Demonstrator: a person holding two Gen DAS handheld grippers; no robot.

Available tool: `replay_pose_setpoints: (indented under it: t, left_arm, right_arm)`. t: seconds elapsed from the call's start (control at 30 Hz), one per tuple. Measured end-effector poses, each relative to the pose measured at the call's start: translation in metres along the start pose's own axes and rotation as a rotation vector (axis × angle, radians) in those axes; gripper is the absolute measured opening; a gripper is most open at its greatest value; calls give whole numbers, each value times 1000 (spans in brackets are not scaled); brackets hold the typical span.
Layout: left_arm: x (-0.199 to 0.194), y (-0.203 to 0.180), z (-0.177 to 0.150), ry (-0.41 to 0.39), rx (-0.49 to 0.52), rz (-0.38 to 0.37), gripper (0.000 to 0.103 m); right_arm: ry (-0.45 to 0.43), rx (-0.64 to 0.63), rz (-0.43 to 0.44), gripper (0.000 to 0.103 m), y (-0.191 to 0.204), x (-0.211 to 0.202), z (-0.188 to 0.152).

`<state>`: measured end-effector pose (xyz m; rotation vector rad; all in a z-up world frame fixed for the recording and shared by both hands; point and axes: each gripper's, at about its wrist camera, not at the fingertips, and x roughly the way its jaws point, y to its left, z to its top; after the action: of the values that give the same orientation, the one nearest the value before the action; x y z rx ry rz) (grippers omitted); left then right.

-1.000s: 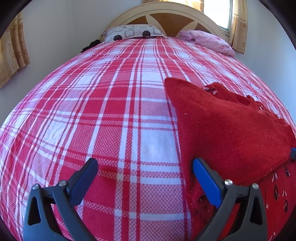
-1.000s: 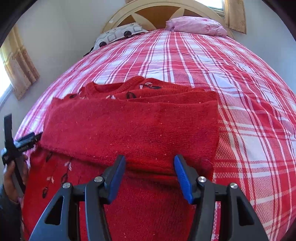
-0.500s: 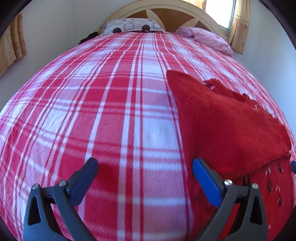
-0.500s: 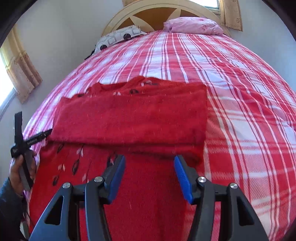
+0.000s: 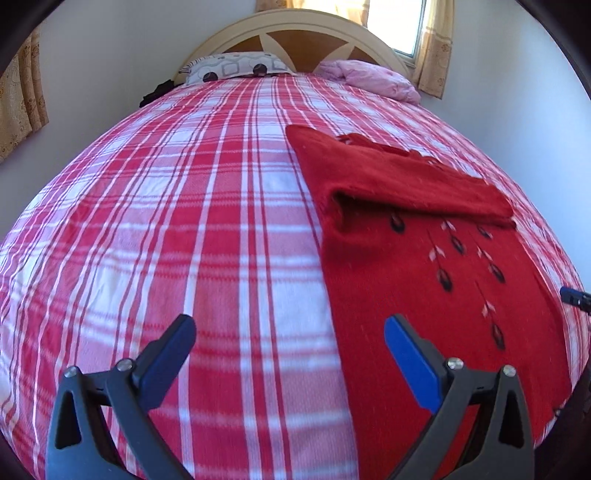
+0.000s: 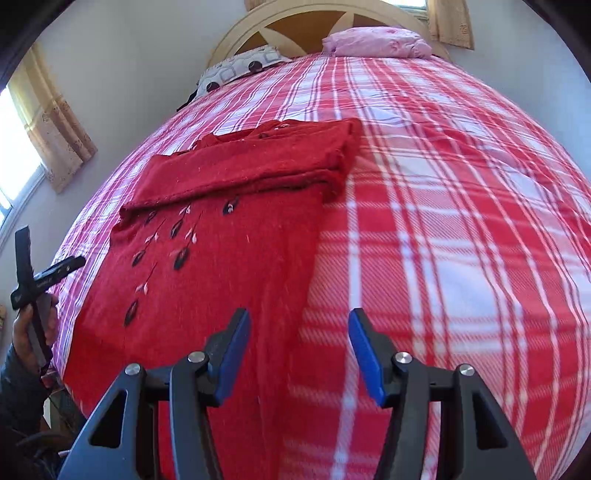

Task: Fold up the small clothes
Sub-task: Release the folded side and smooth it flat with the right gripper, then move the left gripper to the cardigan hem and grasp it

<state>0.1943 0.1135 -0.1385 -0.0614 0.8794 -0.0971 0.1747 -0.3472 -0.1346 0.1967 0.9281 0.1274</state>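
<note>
Here, a red knitted sweater with dark leaf-shaped embroidery (image 6: 221,266) lies flat on a bed covered by a red-and-white plaid bedspread (image 6: 461,229), near the bed's foot. Its upper portion, with both sleeves, is folded down across the body, forming a thicker band (image 6: 251,166) whose lower edge crosses just above the embroidered motifs; the neckline sits at the far side of this band. In the left wrist view the same sweater (image 5: 424,258) occupies the right part of the frame, with the fold opening visible at its near left corner.

The left hand-held gripper (image 5: 290,345) hovers above the bedspread with its blue-padded jaws wide apart; nothing lies between them, and the right finger overlaps the sweater's left edge in the picture. The right hand-held gripper (image 6: 299,349) likewise has its jaws apart and holds nothing; they frame the sweater's right edge and bare bedspread.

In the right wrist view, a person's hand (image 6: 29,332) holds the left gripper's black body at the frame's left edge, beside the sweater.

At the bed's head stand a cream arched wooden headboard (image 5: 295,31), a grey patterned pillow (image 5: 236,68) and a pink pillow (image 5: 373,79). Tan curtains (image 6: 55,125) hang by the windows.
</note>
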Motion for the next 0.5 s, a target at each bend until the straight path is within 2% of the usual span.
replay_pose_setpoints:
  t: [0.33, 0.5]
  left_arm:
    - [-56, -16, -49, -51, 46, -6, 103]
    - [-66, -39, -76, -34, 107, -24, 94]
  right_arm:
    - [-30, 46, 35, 56, -1, -44, -63]
    - [-17, 43, 78, 56, 9, -51, -95]
